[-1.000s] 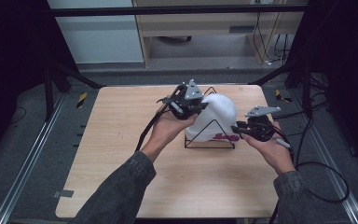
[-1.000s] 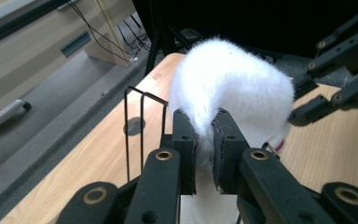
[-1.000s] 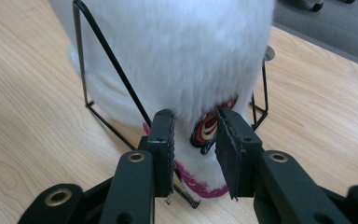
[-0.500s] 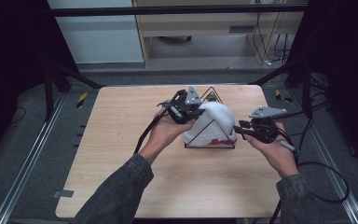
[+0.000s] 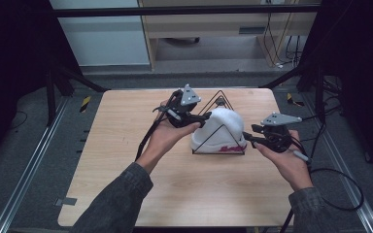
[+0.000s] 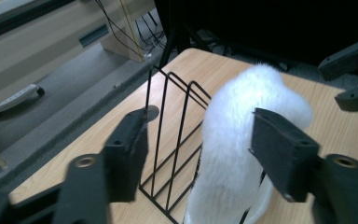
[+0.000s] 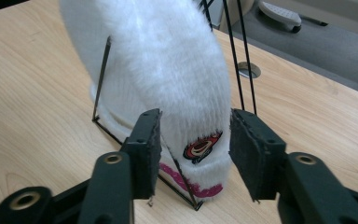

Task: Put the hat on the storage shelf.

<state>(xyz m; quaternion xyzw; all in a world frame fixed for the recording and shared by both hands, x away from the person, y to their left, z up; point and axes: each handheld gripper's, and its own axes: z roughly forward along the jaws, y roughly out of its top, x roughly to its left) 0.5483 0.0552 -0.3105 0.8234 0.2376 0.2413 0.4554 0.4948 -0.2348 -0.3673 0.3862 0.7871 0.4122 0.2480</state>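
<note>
Toward the far right part of the wooden table [image 5: 126, 194], a black wire rack [image 5: 219, 99] stood with a white fluffy hat [image 5: 219, 130] draped over its triangular frames. Left gripper [image 5: 205, 118] had just been opening, jaws parted astride the hat's top without pressing. Right gripper [image 5: 248, 136] had likewise been opening, jaws apart around the hat's banded lower end, holding nothing.

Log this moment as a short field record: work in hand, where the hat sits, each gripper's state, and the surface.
work: fitting a white fuzzy hat over a black wire rack
hat: draped on the rack's front triangle, pink-trimmed brim at the base
left gripper: jaws have just been opening, pads off the hat's top
right gripper: jaws have just been opening, either side of the brim's badge, not pressing
surface: wooden table
</note>
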